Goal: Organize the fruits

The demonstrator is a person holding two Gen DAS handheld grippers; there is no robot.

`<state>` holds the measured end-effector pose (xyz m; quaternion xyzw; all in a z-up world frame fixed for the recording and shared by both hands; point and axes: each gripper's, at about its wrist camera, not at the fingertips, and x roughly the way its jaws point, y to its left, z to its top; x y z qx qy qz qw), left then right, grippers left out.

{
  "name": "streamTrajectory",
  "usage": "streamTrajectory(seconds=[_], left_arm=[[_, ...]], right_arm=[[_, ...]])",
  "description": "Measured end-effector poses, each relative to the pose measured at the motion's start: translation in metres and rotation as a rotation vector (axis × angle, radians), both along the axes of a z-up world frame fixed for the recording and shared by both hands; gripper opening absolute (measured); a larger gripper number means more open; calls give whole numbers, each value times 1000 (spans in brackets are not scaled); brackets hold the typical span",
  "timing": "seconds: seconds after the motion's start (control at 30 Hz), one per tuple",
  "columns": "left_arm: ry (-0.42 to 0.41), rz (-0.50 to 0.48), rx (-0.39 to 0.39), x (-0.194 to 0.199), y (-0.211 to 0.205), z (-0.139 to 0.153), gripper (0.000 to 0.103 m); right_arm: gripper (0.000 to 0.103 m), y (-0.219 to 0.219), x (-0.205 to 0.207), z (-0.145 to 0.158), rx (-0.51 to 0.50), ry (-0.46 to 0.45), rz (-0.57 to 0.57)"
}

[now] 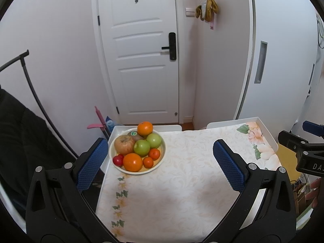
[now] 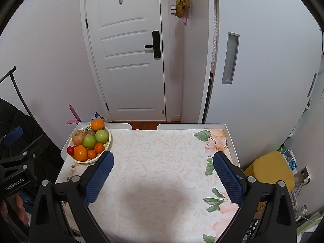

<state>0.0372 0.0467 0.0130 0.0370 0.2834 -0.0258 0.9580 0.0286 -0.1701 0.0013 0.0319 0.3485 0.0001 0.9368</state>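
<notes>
A cream bowl [image 1: 162, 158] [image 2: 108, 145] stands at the far left corner of the table and is piled with fruit. It holds a reddish apple [image 1: 124, 144], two green apples [image 1: 141, 147], large oranges [image 1: 132, 162], small tangerines [image 1: 154, 154], a kiwi [image 1: 133, 134] and a red tomato [image 1: 118, 160]. My left gripper [image 1: 161, 147] is open and empty above the table, just this side of the bowl. My right gripper [image 2: 163, 160] is open and empty over the table's middle, to the right of the bowl.
The small white table [image 2: 232, 141] has a raised rim and a floral cloth [image 2: 158, 162]. Behind it are a white door [image 2: 129, 50] and a sliding door [image 2: 263, 60]. A yellow stool [image 2: 269, 170] stands at the right. A black rack [image 1: 30, 85] and dark fabric [image 1: 18, 141] are at the left.
</notes>
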Motion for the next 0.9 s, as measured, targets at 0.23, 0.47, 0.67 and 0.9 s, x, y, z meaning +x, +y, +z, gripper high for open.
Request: streamTrajectory(seconds=[0.23, 0.47, 0.67, 0.9], left_arm=[[-1, -2, -1, 0, 0, 0, 103], [-2, -3, -2, 0, 0, 0, 103], [-7, 0, -6, -2, -5, 1, 103], [-8, 13, -2, -1, -6, 1, 103]], right_arm=[[98, -3, 1, 1, 3, 1, -6], [98, -3, 1, 0, 4, 1, -4], [98, -3, 1, 0, 4, 1, -4], [98, -3, 2, 1, 4, -2, -3]])
